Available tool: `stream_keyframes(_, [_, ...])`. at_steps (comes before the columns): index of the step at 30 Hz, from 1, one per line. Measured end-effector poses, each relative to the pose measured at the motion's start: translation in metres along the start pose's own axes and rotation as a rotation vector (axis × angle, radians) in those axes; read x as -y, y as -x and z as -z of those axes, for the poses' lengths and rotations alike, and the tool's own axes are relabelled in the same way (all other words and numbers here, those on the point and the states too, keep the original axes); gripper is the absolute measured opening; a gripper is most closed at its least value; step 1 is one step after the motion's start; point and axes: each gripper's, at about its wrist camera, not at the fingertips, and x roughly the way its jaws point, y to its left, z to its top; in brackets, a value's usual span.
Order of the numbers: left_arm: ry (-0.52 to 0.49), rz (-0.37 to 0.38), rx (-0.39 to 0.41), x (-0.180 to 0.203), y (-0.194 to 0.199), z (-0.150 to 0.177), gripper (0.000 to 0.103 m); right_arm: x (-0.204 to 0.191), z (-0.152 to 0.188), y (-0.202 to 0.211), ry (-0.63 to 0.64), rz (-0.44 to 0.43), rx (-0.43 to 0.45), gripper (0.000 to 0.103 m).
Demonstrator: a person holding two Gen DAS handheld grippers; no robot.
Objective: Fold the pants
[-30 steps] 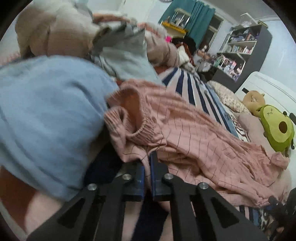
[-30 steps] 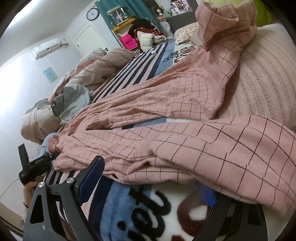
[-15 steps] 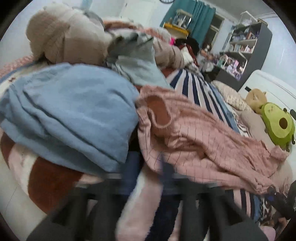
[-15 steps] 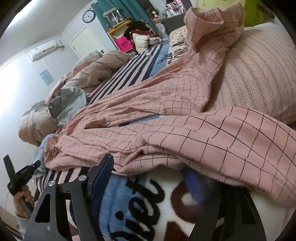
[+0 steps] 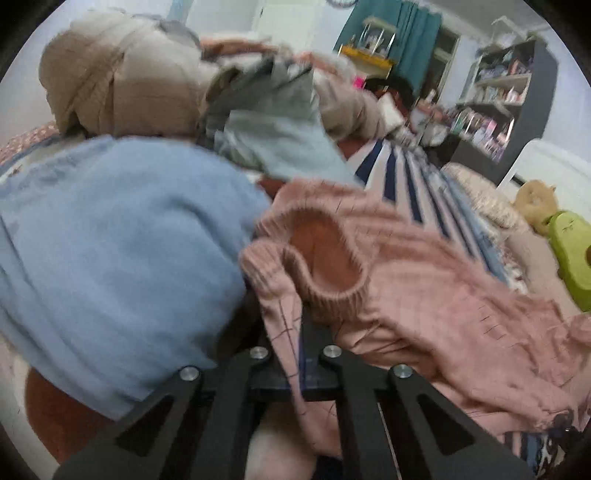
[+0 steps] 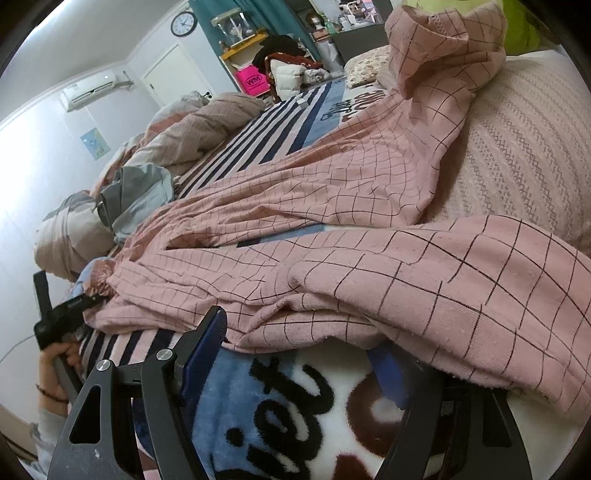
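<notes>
- A blue garment (image 5: 110, 236) is heaped on the bed.
- A striped blanket (image 6: 273, 129) is spread across the mattress.
- A wall clock (image 6: 183, 23) is hung beside teal curtains (image 5: 399, 37).
- A green avocado plush (image 5: 570, 251) is seen near a bookshelf (image 5: 509, 96).

- Left gripper (image 5: 287, 343) clamped on pink checked pants (image 5: 406, 295) just below the ribbed waistband (image 5: 325, 258).
- Blue blanket (image 5: 110, 240) bunched just left of waistband.
- Pant legs trail right over striped bedding (image 5: 406, 173).
- Green plush toy (image 5: 570, 254) at right edge.
</notes>
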Motion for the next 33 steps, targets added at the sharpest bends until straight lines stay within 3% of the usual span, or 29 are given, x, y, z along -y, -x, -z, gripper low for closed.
stream_keyframes(6, [0.002, -0.009, 0.131, -0.017, 0.062, -0.009, 0.0, 0.003, 0.002, 0.004, -0.019, -0.018, 0.006, 0.07])
stream_keyframes(9, [0.018, -0.017, 0.133, -0.03, 0.076, -0.004, 0.0, 0.006, 0.003, 0.007, -0.036, -0.027, 0.011, 0.07])
stream_keyframes(19, [0.047, -0.182, 0.249, -0.079, 0.116, -0.007, 0.0, 0.002, 0.013, 0.026, -0.043, -0.052, -0.02, 0.07])
stream_keyframes(22, [0.093, -0.207, 0.225, -0.1, 0.116, -0.008, 0.0, -0.001, 0.021, 0.031, -0.041, -0.044, -0.042, 0.07])
stream_keyframes(26, [0.061, -0.103, 0.084, -0.104, 0.097, 0.003, 0.003, -0.001, 0.029, 0.032, -0.031, 0.005, -0.051, 0.07])
stream_keyframes(29, [0.029, -0.04, 0.049, -0.099, 0.095, 0.011, 0.008, 0.001, 0.03, 0.034, -0.055, 0.003, -0.031, 0.07])
stream_keyframes(30, [0.031, -0.024, 0.044, -0.098, 0.095, 0.011, 0.011, 0.003, 0.029, 0.035, -0.067, 0.006, -0.019, 0.07])
stream_keyframes(31, [0.036, -0.002, 0.036, -0.097, 0.097, 0.012, 0.021, 0.005, 0.027, 0.036, -0.073, 0.016, -0.01, 0.069])
stream_keyframes(32, [0.041, 0.022, 0.031, -0.097, 0.097, 0.012, 0.029, 0.005, 0.026, 0.036, -0.074, 0.029, -0.003, 0.063])
stream_keyframes(33, [0.041, 0.036, 0.029, -0.097, 0.098, 0.012, 0.029, 0.005, 0.025, 0.036, -0.072, 0.052, 0.004, 0.042])
